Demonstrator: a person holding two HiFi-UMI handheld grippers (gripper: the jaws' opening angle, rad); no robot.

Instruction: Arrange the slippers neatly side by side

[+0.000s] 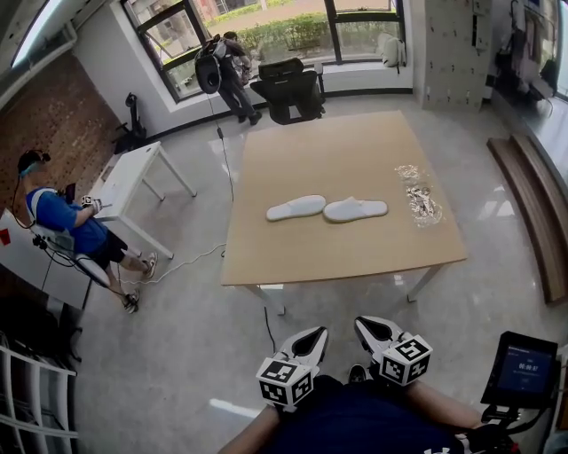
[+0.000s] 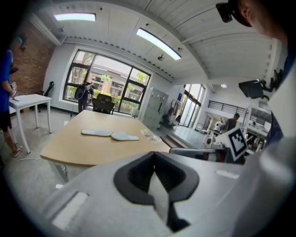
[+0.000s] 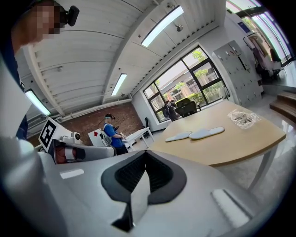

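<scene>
Two white slippers, the left slipper (image 1: 296, 207) and the right slipper (image 1: 355, 210), lay flat near the middle of the wooden table (image 1: 337, 151), end to end with their tips touching or nearly so, rather than side by side. The left gripper (image 1: 306, 341) and right gripper (image 1: 377, 331) were held close to the person's body, well apart from the table, each with its jaws pressed together on nothing.

Several things could go wrong from there, in my judgement. The slippers looked thin and soft, so a pinch on a flat edge might slide off or fold the sole. Because the two ends met, dragging one could pull the other askew. The crumpled plastic wrappers (image 1: 419, 199) sat just beside the right slipper and could be swept along by a careless reach. A cable (image 1: 191, 262) trailing over the floor near the table's left corner might catch a foot on the approach.

The tabletop was smooth, pale wood, bare apart from the slippers and wrappers. Around it stretched a glossy grey floor, with large windows (image 1: 266, 27) at the far side, an office chair (image 1: 288, 89) and a standing person (image 1: 229, 66) beneath them, a brick wall (image 1: 35, 115) on the left, a white side table (image 1: 133, 173), and a seated person in a blue shirt (image 1: 67, 226).
</scene>
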